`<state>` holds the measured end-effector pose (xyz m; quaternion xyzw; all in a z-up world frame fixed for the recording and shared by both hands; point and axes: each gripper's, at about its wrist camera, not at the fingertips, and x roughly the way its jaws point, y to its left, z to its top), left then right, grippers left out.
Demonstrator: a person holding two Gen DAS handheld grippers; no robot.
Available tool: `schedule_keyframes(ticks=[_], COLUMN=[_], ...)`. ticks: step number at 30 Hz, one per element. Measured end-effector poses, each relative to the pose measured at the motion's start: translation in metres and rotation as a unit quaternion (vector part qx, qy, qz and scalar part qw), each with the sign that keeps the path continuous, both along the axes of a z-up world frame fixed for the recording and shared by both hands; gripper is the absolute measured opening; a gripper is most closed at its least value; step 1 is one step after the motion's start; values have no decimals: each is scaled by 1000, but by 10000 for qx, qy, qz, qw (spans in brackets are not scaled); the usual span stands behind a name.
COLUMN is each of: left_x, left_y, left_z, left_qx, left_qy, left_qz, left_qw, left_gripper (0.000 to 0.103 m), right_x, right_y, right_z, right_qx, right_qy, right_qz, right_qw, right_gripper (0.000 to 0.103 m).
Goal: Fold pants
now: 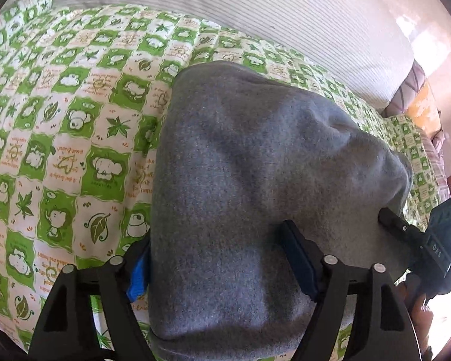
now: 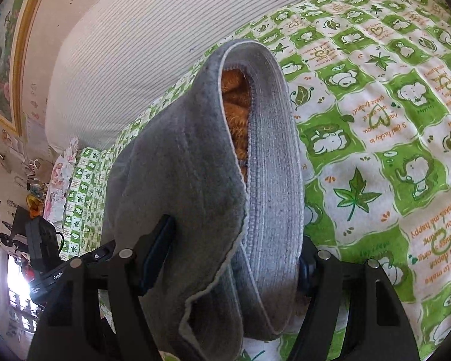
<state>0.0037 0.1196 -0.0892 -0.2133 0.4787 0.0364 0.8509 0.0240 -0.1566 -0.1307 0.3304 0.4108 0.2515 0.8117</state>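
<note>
I have the gray pants bunched between both wide-set claws, left gripper and right gripper each clamped on them, their length running ahead over the bed.

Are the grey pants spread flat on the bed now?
No. The grey pants are bunched up; their waistband gapes, showing orange lining.
</note>
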Motion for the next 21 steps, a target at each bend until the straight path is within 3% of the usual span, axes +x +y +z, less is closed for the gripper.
schedule_keyframes(ticks=[2, 3, 4, 7, 12, 18, 21], left_x=[-1, -1, 0, -2, -12, -25, -34], left_y=[-2, -4, -6, -3, 3, 7, 11], left_z=[3, 6, 7, 10, 14, 27, 33], left_qx=[96, 145, 191, 231, 93, 99, 184], left_qy=[-74, -130, -154, -224, -376, -527, -578], left_qz=[-55, -96, -118, -98, -40, 15, 77], left_qw=[9999, 9998, 9996, 9994, 9992, 9986, 9981], left_gripper=[62, 49, 42, 32, 26, 22, 22], right_x=[0, 0, 0, 0, -6, -26, -38], right_y=[1, 1, 1, 4, 13, 32, 39], right_z=[-1, -1, -1, 1, 13, 37, 49], right_qx=[39, 24, 8, -130, -460, -1070, -1006], right_qy=[-23, -34, -48, -115, -437, -1051, -1336], right_qz=[-14, -20, -19, -22, -11, -192, -223], right_qw=[10000, 10000, 10000, 9998, 9980, 9885, 9857], right_gripper=[71, 70, 69, 60, 46, 38, 37])
